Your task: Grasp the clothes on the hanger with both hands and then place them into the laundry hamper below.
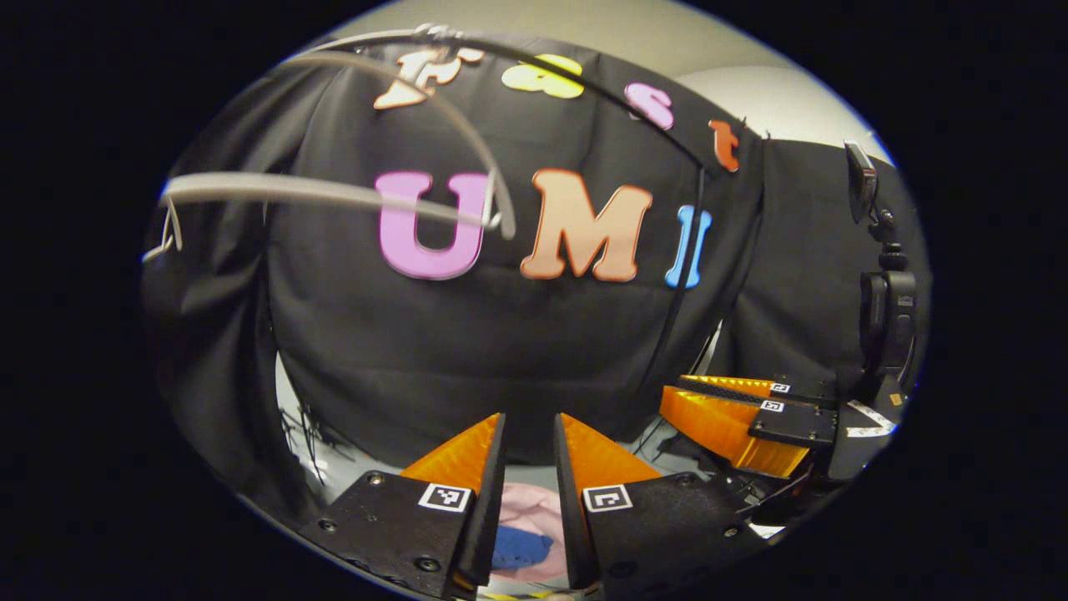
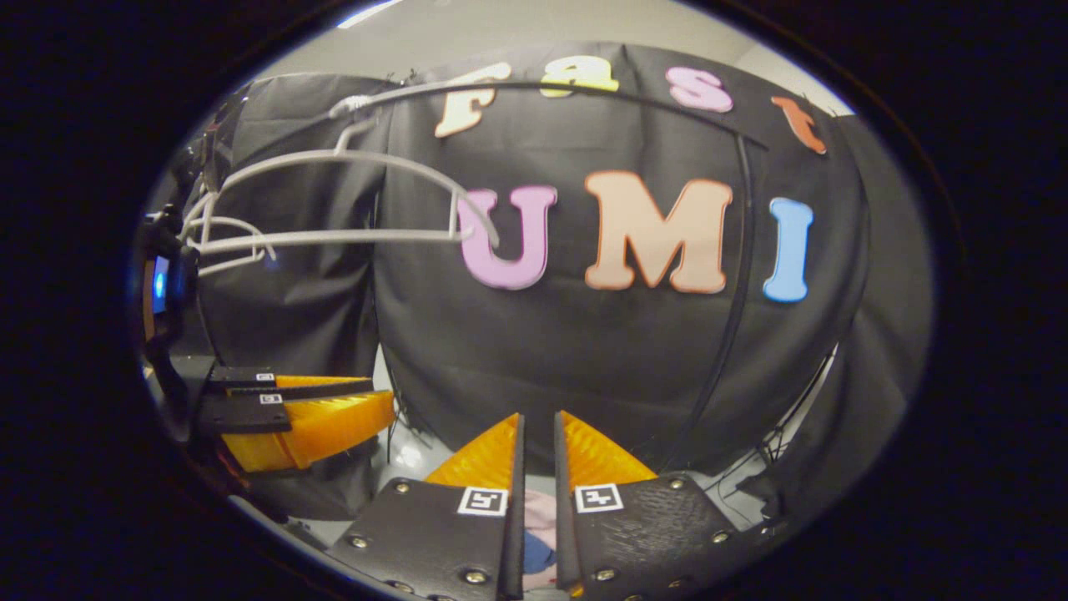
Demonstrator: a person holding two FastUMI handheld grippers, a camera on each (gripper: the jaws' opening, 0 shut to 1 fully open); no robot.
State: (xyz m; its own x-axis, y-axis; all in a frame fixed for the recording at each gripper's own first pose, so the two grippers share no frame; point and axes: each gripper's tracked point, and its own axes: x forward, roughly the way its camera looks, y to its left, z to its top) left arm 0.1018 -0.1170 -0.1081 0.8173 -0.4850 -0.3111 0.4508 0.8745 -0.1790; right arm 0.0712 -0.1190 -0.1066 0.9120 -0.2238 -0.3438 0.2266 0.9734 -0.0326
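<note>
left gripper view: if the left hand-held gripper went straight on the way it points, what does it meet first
Most likely the black cloth wall straight beyond the left hand-held gripper. The grey hanger hangs higher and left of that line, though depth is hard to judge.

A black cloth wall (image 1: 501, 351) hangs across the back of the booth in both views, falling in loose folds, with a separate black drape (image 1: 209, 334) to its left and another panel (image 1: 801, 275) to its right. Above the cloth wall a pale, plain ceiling or upper wall (image 1: 751, 92) shows, evenly lit; in the right gripper view a bright strip of light (image 2: 367, 12) sits at the top edge above it. A thin dark rod or cable (image 2: 738, 275) runs down in front of the cloth wall. Below the cloth wall's hem lies a pale floor (image 2: 409, 455) with thin dark cables (image 1: 304, 430). Right of the cloth wall, a dark camera mount (image 1: 884, 309) stands upright.
</note>
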